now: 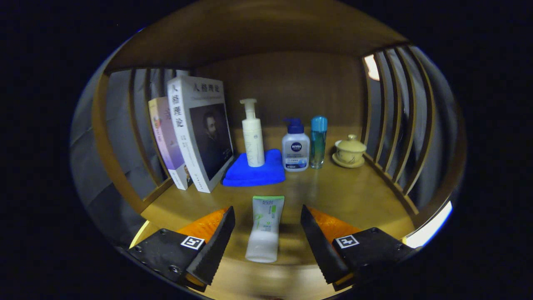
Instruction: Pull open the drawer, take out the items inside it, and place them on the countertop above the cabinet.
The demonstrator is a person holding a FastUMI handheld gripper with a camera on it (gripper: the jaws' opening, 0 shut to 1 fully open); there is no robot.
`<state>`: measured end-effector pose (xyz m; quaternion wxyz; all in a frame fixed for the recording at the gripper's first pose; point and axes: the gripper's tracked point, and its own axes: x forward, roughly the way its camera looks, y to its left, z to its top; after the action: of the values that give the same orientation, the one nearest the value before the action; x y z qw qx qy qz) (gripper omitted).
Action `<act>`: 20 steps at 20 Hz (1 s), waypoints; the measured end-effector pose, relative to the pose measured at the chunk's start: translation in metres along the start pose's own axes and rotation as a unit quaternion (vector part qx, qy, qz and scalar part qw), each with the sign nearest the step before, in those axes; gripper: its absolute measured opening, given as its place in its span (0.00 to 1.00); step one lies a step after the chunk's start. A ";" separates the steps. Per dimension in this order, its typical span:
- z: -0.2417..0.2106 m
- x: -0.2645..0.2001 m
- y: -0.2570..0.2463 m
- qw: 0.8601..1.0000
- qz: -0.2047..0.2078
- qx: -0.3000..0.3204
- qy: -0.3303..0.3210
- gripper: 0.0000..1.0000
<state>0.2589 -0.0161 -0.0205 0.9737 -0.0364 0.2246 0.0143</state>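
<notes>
Tube set down on the table, my tongs (267,231) wide and empty.

The tube (265,228) lies at lower centre between the parted fingers, neither touching it; I judge one item delivered, and I can't tell whether others remain.

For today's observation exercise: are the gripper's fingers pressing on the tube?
No: the gripper is open, and the tube lies on the wooden countertop between its fingers with gaps on both sides.

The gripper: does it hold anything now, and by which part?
Nothing is held. The gripper is open; the tube lies between its fingers, touching neither.
</notes>
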 end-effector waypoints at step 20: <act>-0.115 -0.210 0.053 0.984 -0.012 -0.029 -0.178 0.98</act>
<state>0.0178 0.0258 -0.0347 0.9967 -0.0643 0.0472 0.0158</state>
